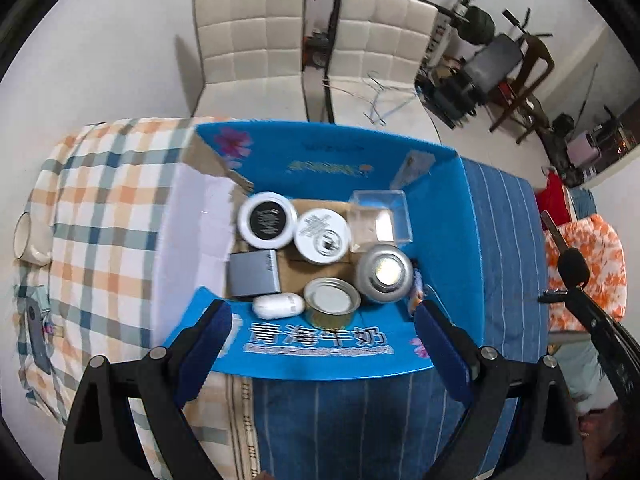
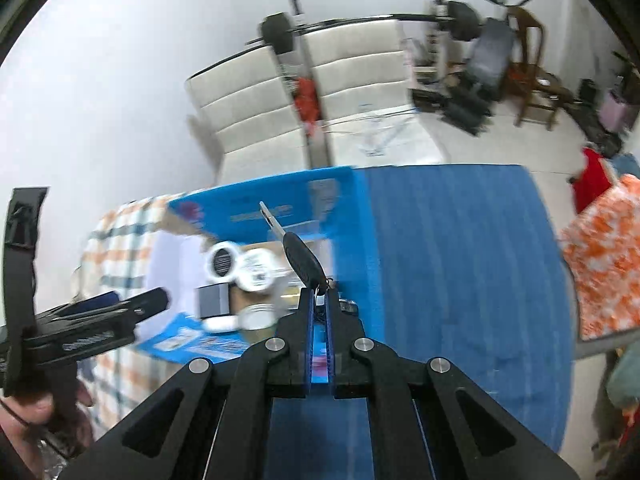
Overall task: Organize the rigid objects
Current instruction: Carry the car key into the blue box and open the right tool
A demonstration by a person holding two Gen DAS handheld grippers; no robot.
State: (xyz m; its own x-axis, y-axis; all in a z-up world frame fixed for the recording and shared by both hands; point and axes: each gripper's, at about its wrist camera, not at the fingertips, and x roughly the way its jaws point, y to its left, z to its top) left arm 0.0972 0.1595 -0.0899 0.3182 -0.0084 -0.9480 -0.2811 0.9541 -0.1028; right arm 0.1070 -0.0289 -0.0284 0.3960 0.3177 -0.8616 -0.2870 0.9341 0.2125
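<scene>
Glossy blue cardboard box (image 1: 440, 216), shiny metal tin (image 1: 332, 300), clear plastic case (image 1: 380, 220), striped cloth (image 1: 504, 216), matt black plastic key (image 2: 302, 258).

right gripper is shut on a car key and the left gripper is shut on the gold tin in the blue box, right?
Not quite. The left wrist view shows the left gripper open and empty, above the gold tin in the blue box. The right gripper is indeed shut on the key.

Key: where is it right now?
Clamped in the right gripper: the key sticks out past the fingertips, above the right edge of the blue box.
</scene>
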